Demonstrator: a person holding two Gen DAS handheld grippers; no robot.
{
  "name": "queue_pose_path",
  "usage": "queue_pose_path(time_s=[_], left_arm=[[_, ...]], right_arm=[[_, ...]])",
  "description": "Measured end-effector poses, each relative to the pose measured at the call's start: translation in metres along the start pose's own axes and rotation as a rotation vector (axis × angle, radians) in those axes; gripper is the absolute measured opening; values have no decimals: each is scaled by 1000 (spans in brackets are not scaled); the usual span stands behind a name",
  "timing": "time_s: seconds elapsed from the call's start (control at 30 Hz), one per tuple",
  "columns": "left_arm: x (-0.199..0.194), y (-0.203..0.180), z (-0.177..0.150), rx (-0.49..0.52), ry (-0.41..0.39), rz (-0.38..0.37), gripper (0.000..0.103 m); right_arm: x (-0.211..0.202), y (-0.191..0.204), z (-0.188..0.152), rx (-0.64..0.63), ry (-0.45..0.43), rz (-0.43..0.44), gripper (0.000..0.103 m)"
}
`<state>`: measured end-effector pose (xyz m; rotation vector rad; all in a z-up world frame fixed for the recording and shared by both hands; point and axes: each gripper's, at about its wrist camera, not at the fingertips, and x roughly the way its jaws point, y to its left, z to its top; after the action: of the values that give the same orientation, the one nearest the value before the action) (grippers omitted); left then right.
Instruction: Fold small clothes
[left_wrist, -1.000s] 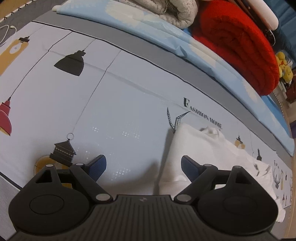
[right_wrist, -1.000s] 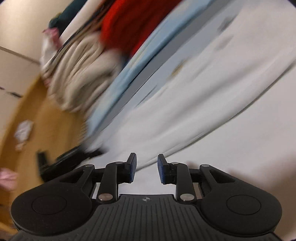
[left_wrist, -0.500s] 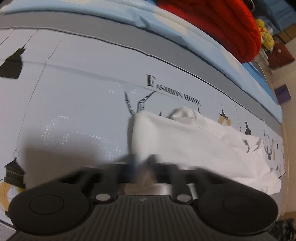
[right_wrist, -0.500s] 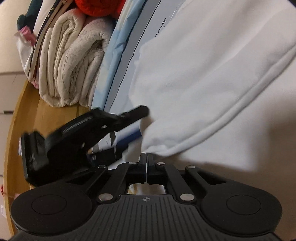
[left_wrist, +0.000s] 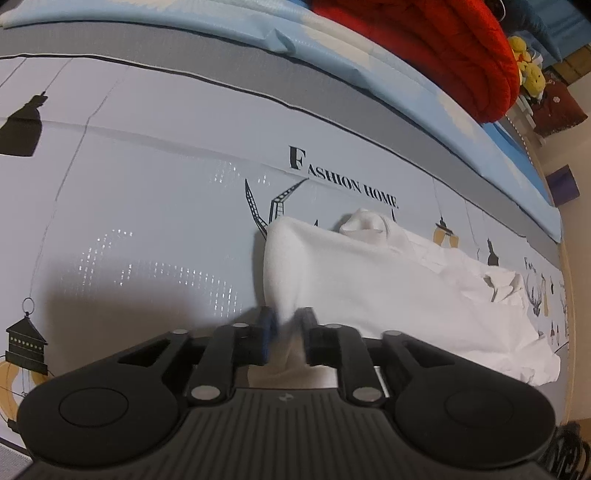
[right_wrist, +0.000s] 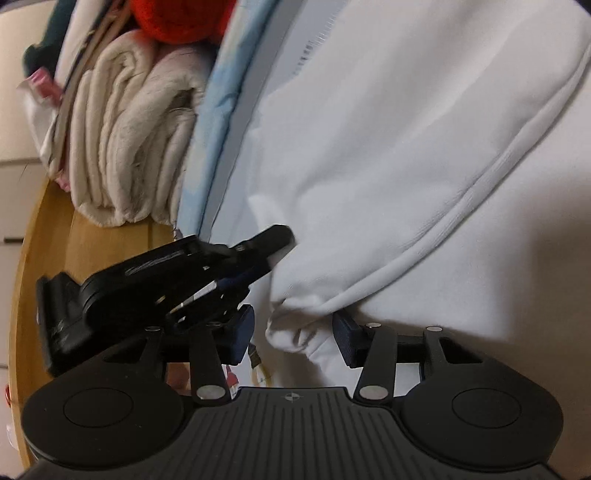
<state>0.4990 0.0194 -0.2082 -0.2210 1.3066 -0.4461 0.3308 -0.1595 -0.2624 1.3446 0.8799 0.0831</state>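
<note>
Left wrist view: your left gripper (left_wrist: 287, 338) has just been opening, jaws slightly apart around the white garment (left_wrist: 388, 288)'s near corner. Right gripper (right_wrist: 293, 339) has been opening too, loosely straddling its hem. The garment sprawls toward 2 o'clock over the printed sheet (left_wrist: 155, 192); red blanket (left_wrist: 443, 48) sits farthest, around 1.

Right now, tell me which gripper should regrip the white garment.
Left, probably. Both jaws have just been opening around cloth; the left gripper straddles the white garment's corner closely, the right gripper only a loose hem tip.
</note>
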Motion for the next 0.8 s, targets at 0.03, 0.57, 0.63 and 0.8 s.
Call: queue_pose_path(time_s=[0.03, 0.57, 0.63, 0.8], left_arm=[[2, -2, 0, 9, 2, 10, 25], [-20, -3, -10, 5, -98, 100, 56], [-38, -3, -27, 23, -149, 111, 74], [-29, -24, -67, 187, -88, 144, 81]], right_arm=[[2, -1, 1, -5, 7, 28, 3], [-54, -25, -20, -152, 59, -1, 8], [-85, -17, -9, -223, 9, 3, 8], [-157, -12, 54, -383, -323, -197, 28]])
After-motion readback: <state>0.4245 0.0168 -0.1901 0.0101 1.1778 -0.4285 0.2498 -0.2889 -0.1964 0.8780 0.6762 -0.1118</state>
